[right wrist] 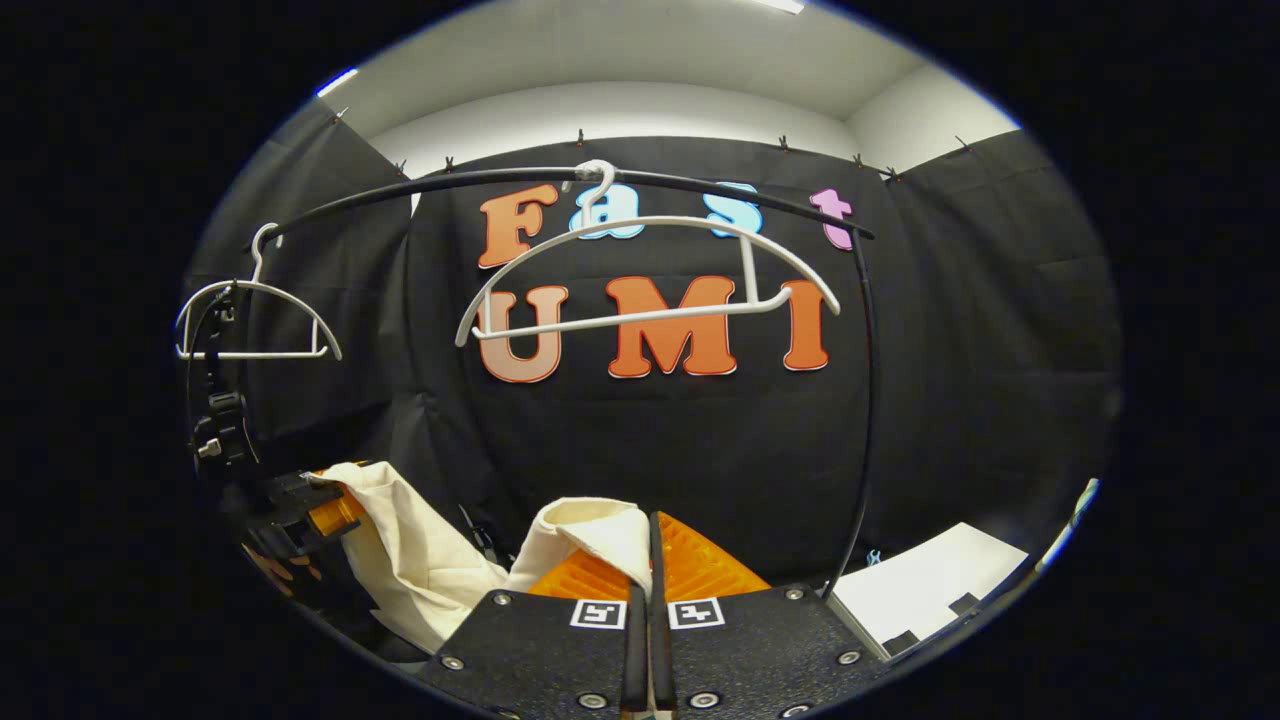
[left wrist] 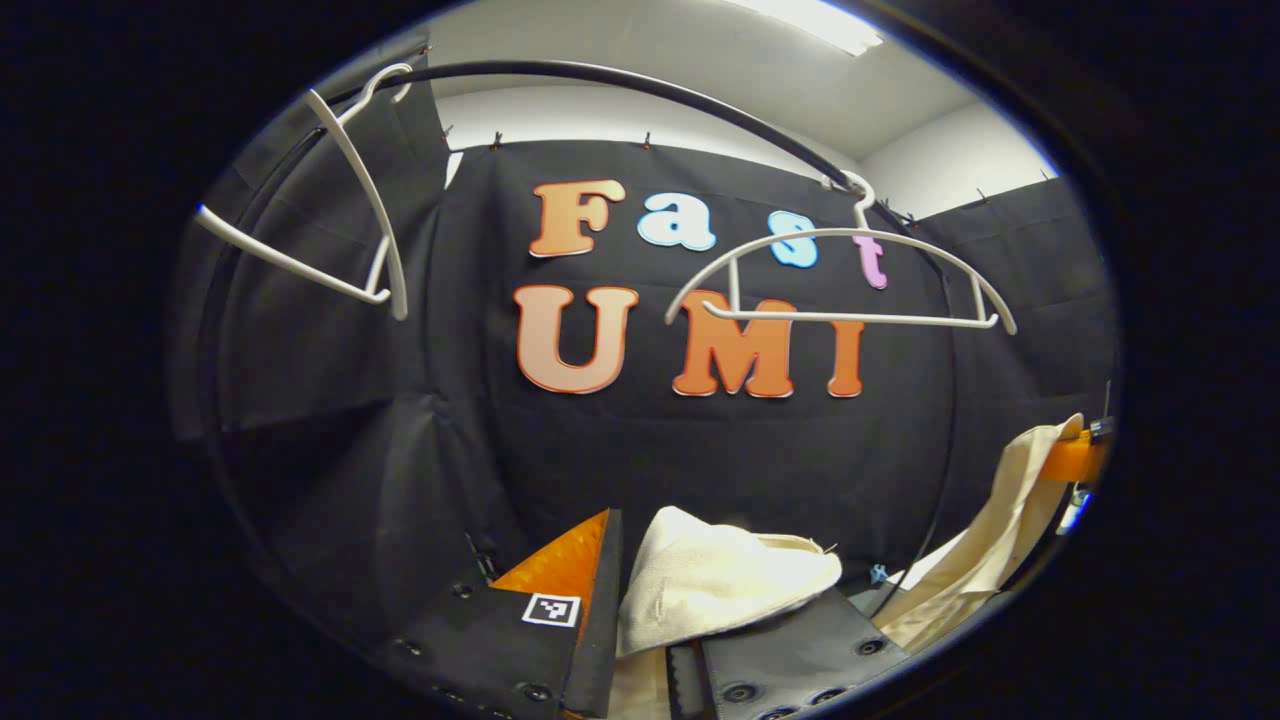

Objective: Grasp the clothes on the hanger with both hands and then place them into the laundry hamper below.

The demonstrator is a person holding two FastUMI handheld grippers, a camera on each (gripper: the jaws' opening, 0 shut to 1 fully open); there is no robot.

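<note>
A cream garment [left wrist: 720, 585] is off the hangers and stretches between both grippers. In the left gripper view, my left gripper [left wrist: 700, 575] is shut on a bunched fold of it, and the cloth runs right to my right gripper [left wrist: 1075, 460]. In the right gripper view, my right gripper [right wrist: 648, 540] has its fingers pressed together on a fold of the garment [right wrist: 590, 525]. The cloth sags left to my left gripper [right wrist: 300, 510]. Two white hangers [right wrist: 650, 270] [right wrist: 255, 320] hang bare on the black rail [right wrist: 700, 185] above.
The rail's black upright [right wrist: 868, 420] runs down at the right in the right gripper view. A white flat surface [right wrist: 940, 580] lies low at the right behind it. The bare hangers [left wrist: 840, 285] [left wrist: 340, 200] hang above the grippers.
</note>
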